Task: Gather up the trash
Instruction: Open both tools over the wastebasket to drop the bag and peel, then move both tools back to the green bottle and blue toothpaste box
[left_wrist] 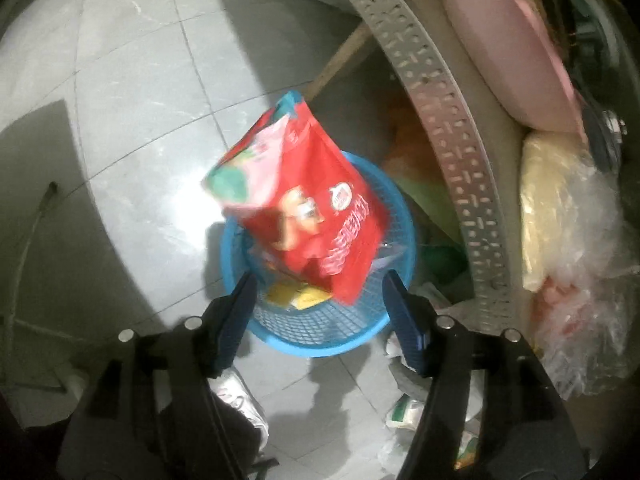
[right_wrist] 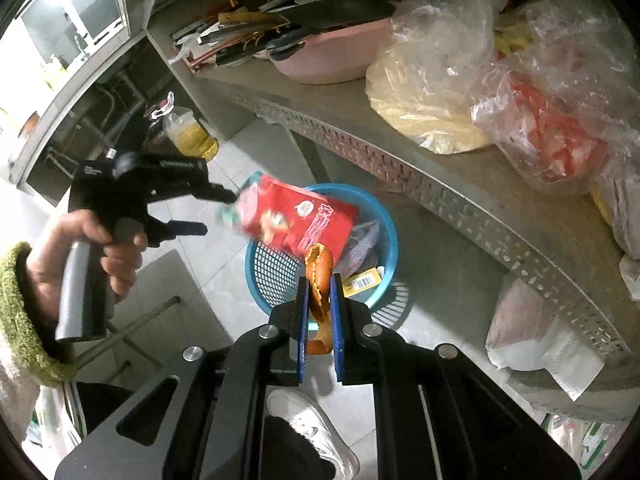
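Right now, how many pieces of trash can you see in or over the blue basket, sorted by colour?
Red: 1, the snack bag dropping into the blue basket
Orange: 1, the peel held between the right gripper fingers
Yellow: 1, a barcoded wrapper
Purple: 1, a wrapper
Total: 4

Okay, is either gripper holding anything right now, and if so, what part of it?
The right gripper pinches an orange peel across its middle, curled end sticking out. The left gripper is open and holds nothing; the red snack bag is loose above the blue basket.
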The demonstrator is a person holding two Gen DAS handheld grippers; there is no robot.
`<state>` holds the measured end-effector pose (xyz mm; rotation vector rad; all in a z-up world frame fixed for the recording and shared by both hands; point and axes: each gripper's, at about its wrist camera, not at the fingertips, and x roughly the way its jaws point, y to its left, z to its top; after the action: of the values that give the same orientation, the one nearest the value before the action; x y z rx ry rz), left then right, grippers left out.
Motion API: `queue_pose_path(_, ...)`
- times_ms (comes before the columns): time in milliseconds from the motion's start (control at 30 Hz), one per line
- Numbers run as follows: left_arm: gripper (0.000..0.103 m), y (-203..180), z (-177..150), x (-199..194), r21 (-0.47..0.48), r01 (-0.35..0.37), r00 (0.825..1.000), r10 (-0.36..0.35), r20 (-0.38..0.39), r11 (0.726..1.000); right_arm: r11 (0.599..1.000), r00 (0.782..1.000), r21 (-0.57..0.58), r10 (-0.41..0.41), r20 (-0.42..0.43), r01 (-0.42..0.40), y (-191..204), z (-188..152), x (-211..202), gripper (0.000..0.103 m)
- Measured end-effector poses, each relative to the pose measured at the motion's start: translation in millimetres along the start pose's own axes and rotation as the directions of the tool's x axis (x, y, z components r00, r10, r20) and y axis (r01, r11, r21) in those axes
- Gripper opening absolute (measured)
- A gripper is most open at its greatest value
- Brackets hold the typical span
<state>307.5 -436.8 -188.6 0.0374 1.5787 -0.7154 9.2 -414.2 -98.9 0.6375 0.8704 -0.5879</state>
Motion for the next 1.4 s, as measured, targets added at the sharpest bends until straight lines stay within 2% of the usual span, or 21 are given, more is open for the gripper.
queue_pose_path(267, 0.061, 2, 0, -31, 0.007, 0.021, 0.998, -0.022, 0.065, 1.0, 1.0, 1.0, -0.021, 0.012, -0.016, -0.012, 7, 5, 9, 0.01)
queue_pose_path(467, 0.061, 12, -10, -92, 0.027, 0.043, 0.99, -0.047, 0.133, 0.999, 0.995, 0.997, -0.074, 0.058, -0.053, -0.062, 33, 26, 50, 0.011)
queue_pose_path(633, 0.062, 29, -39, -176, 0.121, 0.042, 0.98, -0.064, 0.19, 0.992, 0.989, 0.992, -0.126, 0.068, -0.103, -0.081, 60, 57, 126, 0.011)
queue_pose_path(733, 0.062, 47, -66, -231, 0.167, 0.006, 0.967, -0.049, 0.251, 0.986, 0.988, 0.984, -0.129, 0.07, -0.164, -0.091, 71, 72, 189, 0.011)
queue_pose_path(800, 0.062, 69, -89, -270, 0.17, -0.009, 0.957, -0.041, 0.288, 0.985, 0.989, 0.975, -0.137, 0.032, -0.219, -0.063, 75, 77, 241, 0.011)
queue_pose_path(900, 0.062, 100, -123, -313, 0.136, -0.02, 0.941, -0.027, 0.337, 0.99, 0.994, 0.951, -0.1, 0.01, -0.309, -0.043, 70, 71, 305, 0.011)
queue_pose_path(1000, 0.062, 137, -159, -346, 0.069, -0.038, 0.923, 0.008, 0.386, 0.997, 0.995, 0.93, -0.102, -0.041, -0.365, 0.004, 65, 57, 346, 0.011)
queue_pose_path(1033, 0.062, 148, -169, -354, 0.04, -0.05, 0.916, 0.03, 0.401, 0.998, 0.995, 0.917, -0.099, -0.061, -0.394, 0.023, 62, 50, 361, 0.011)
queue_pose_path(1200, 0.062, 200, -206, -375, -0.112, -0.035, 0.889, 0.083, 0.449, 0.993, 0.993, 0.876, -0.084, -0.116, -0.469, 0.086, 47, 30, 398, 0.011)
queue_pose_path(1267, 0.062, 214, -215, -379, -0.151, -0.025, 0.88, 0.094, 0.466, 0.988, 0.993, 0.868, -0.073, -0.114, -0.483, 0.09, 46, 29, 401, 0.013)
queue_pose_path(1367, 0.062, 229, -223, -383, -0.189, -0.011, 0.866, 0.104, 0.488, 0.982, 0.992, 0.869, -0.081, -0.119, -0.481, 0.091, 46, 32, 393, 0.028)
queue_pose_path(1400, 0.062, 232, -225, -384, -0.195, -0.006, 0.862, 0.104, 0.497, 0.981, 0.992, 0.872, -0.091, -0.125, -0.473, 0.093, 47, 34, 387, 0.038)
